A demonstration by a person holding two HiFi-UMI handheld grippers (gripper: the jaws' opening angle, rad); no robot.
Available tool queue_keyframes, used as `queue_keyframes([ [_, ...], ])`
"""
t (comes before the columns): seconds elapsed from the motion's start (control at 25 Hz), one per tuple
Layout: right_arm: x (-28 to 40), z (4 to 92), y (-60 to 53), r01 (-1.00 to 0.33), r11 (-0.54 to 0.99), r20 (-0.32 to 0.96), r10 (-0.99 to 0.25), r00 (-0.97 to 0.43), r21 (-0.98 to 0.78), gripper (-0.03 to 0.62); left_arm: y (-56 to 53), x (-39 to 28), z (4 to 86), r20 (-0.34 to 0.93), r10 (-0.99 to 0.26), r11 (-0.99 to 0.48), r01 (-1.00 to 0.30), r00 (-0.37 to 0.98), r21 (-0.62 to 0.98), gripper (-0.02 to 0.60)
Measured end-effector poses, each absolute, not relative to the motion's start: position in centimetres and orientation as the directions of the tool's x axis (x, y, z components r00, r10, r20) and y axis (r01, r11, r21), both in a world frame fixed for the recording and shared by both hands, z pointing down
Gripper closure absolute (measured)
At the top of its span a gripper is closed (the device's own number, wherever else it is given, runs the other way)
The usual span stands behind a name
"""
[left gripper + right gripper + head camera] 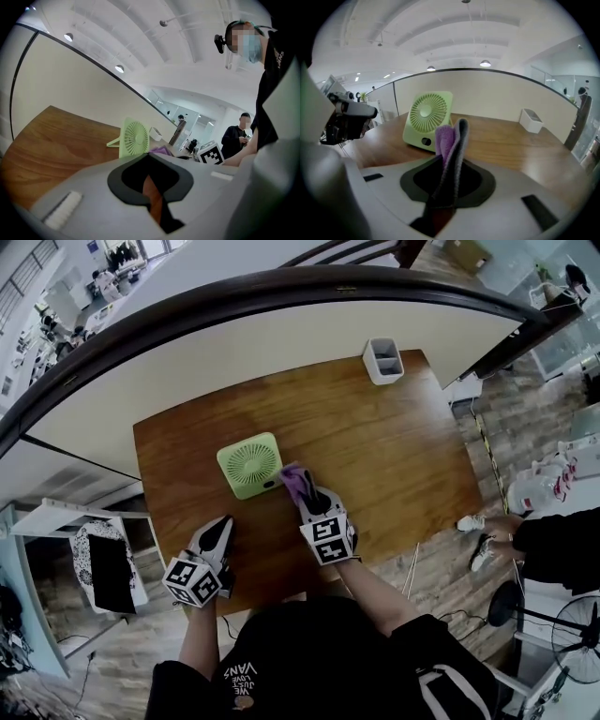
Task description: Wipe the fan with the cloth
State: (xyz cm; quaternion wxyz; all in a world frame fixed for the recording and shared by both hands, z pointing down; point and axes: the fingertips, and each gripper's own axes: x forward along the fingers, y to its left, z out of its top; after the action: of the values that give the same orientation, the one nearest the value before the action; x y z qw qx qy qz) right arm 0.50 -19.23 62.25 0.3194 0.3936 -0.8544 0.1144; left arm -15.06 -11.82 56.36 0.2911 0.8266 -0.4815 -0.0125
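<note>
Pinching folded purple cloth (445,138) in right gripper (307,495), tip-first for wiping square pale-green plastic fan (250,465), maybe touching; left gripper (218,532) closed empty, aside.

1. Table (394,456): brown wood worktop with rounded corners, its far edge set against a curved pale wall.
2. Fan (250,465): light green and square, standing upright on the left half of the worktop, about midway between the far and near edges.
3. Box (382,360): white, open-topped, at the far edge near the far right corner, well apart from the fan.
</note>
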Motion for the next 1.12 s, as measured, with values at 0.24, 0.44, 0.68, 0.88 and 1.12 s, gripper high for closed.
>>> queue_keyframes([
  [0.24, 1.9, 61.8, -19.1, -0.807, 0.590, 0.626, -0.637, -0.450, 0.020, 0.505, -11.9, -14.8, 55.7, 0.262, -0.813, -0.362, -0.803, 0.520, 0.473, 0.571],
  [0.44, 2.2, 59.7, -18.2, -0.840, 0.542, 0.588, -0.674, -0.448, -0.020, 0.505, -11.9, -14.9, 54.6, 0.285, -0.821, -0.348, -0.830, 0.494, 0.436, 0.571],
  [0.68, 1.4, 55.4, -16.1, -0.873, 0.484, 0.501, -0.741, -0.447, -0.064, 0.505, -11.0, -15.3, 52.4, 0.266, -0.821, -0.383, -0.833, 0.505, 0.400, 0.571],
  [0.88, 0.4, 51.8, -13.4, -0.890, 0.450, 0.428, -0.791, -0.437, -0.076, 0.505, -9.6, -15.6, 50.7, 0.234, -0.806, -0.450, -0.819, 0.544, 0.356, 0.571],
  [1.12, -0.3, 48.2, -10.3, -0.888, 0.452, 0.369, -0.814, -0.448, -0.082, 0.505, -7.7, -15.5, 48.8, 0.191, -0.793, -0.499, -0.797, 0.578, 0.340, 0.571],
])
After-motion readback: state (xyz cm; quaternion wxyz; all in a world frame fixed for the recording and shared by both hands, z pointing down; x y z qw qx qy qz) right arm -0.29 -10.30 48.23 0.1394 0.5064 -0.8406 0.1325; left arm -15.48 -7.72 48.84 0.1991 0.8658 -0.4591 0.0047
